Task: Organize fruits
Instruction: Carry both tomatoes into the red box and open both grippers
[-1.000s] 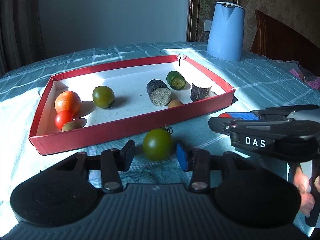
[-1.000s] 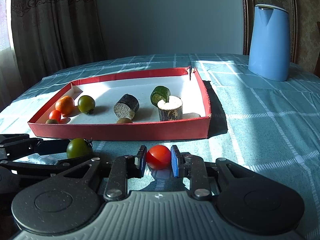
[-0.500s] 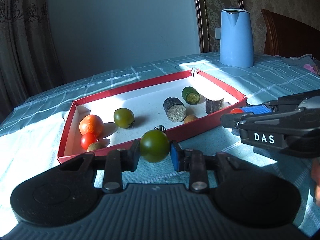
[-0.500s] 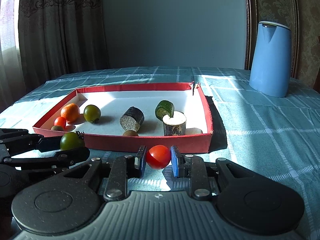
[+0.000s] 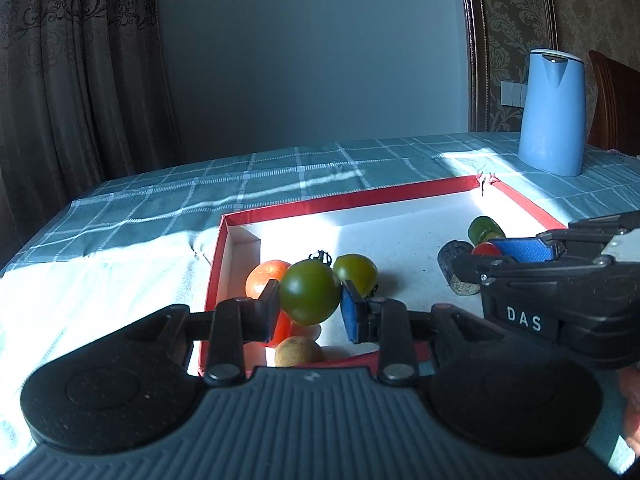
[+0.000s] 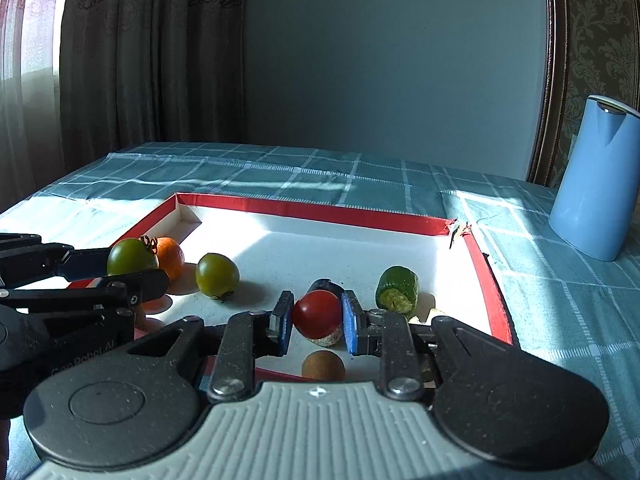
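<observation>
Fruits hang over the red tray (image 5: 352, 198): left gripper (image 5: 310, 304) pinches a green tomato (image 5: 310, 298), right gripper (image 6: 316, 320) pinches a red tomato (image 6: 318, 314), whose wrist view alone shows the cucumber piece's (image 6: 398, 288) cut end.

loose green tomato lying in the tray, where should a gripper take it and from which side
Grip the loose green tomato across its round middle, coming from above. Its stem end points down and forward at the tray floor, so the smooth flanks face sideways. An orange fruit sits close on its left, so place the fingers front and back.
</observation>
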Demonstrator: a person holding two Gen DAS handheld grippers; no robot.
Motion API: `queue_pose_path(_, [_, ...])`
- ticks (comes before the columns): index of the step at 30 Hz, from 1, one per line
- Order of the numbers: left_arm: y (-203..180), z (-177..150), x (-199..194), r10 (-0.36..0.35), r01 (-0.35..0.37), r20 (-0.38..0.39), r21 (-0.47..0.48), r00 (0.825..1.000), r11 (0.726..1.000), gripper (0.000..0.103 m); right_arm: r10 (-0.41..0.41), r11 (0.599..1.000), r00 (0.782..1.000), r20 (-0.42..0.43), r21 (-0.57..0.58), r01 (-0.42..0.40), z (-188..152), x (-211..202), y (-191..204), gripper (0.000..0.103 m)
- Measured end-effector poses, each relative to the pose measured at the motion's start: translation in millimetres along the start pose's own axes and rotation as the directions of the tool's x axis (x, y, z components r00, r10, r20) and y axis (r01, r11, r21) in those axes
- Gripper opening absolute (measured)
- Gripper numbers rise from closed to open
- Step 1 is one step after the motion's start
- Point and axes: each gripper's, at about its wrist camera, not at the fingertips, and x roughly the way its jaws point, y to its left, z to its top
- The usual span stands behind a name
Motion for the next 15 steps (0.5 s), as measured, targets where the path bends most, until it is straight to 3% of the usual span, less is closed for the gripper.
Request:
queue_pose_path(3, [8.6, -1.3, 13.0, 0.007, -0.008, -0.039, -0.034, 0.999, 0.999, 0.029, -0.003, 1.000, 1.000, -0.001, -0.023, 0.002, 1.7, 10.8, 6.6, 0.024])
queue_pose_path(15, [5.0, -3.8, 13.5, 0.028, -0.028, -0.025, -0.015, 0.999, 0.999, 0.029, 0.021, 0.999, 1.000, 0.013, -0.039, -0.020, 4.7, 11.9, 16.5, 0.024])
